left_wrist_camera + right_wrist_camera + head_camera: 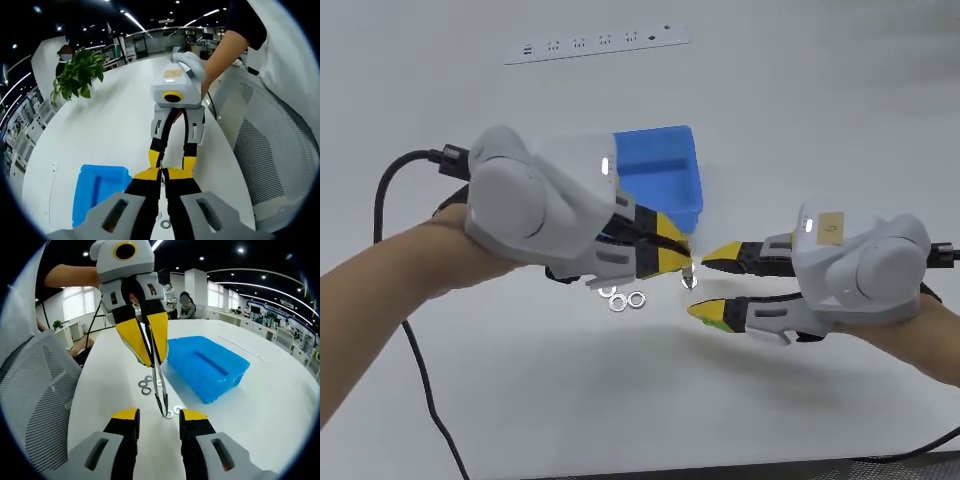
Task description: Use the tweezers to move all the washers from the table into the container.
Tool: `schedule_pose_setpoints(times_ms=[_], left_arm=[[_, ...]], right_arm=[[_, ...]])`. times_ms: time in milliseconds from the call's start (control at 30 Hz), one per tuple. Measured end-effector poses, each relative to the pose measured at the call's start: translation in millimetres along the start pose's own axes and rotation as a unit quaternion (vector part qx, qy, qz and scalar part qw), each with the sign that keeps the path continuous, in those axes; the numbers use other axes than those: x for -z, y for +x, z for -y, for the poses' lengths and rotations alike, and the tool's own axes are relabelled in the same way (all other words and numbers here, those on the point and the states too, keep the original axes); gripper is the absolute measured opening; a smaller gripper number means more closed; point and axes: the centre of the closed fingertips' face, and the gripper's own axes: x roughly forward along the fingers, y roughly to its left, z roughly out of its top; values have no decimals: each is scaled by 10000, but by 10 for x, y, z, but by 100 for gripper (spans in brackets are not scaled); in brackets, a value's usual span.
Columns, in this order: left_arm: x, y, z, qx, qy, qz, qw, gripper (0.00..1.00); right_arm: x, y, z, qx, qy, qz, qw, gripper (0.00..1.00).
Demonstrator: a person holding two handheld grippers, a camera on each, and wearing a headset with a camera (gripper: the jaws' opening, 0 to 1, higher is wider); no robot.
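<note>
We see the left gripper [670,255] with its jaws pressed close on a pair of tweezers [687,276]; in the right gripper view the same left gripper [154,360] comes down from the top and the tweezers [160,385] run from between its yellow tips down to the white table [280,405]; their points meet the tabletop just beside two washers [173,412], and we cannot tell whether they grip one; the right gripper [705,287] faces the left one from the opposite side with its jaws standing wide and nothing between them; in its own view the right gripper [159,416] shows a clear gap between its yellow-capped tips, with the tweezer points just ahead of that gap; three more washers [621,298] lie close together on the table [800,120] under the left gripper's jaws, and we see them again as a small cluster [146,384] left of the tweezers; the blue container [665,170] sits just behind the left gripper, near the washers but apart from them, and it [210,365] lies to the right of the tweezers in the right gripper view; in the left gripper view the left gripper [164,175] points at the right gripper [172,161], with the container [95,192] at lower left; a white power strip [595,43] lies far back on the table.
</note>
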Motion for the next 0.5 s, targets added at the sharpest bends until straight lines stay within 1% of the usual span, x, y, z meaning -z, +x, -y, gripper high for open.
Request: schedule_pose_setpoints(times_ms=[167, 233, 300, 433, 500], left_arm=[[28, -1, 58, 48, 22, -39, 10000, 7], [38, 10, 83, 76, 86, -121, 9999, 7], [33, 16, 61, -10, 141, -181, 9997, 7], [47, 16, 8, -104, 45, -175, 9998, 7], [49, 15, -6, -133, 75, -187, 9997, 8]], right_arm=[[-4, 12, -2, -4, 20, 5, 10000, 33], [-10, 16, -4, -4, 28, 15, 10000, 33], [-9, 23, -3, -2, 34, 14, 10000, 33], [-6, 28, -9, -1, 45, 13, 10000, 33], [-5, 25, -8, 5, 53, 18, 10000, 33]])
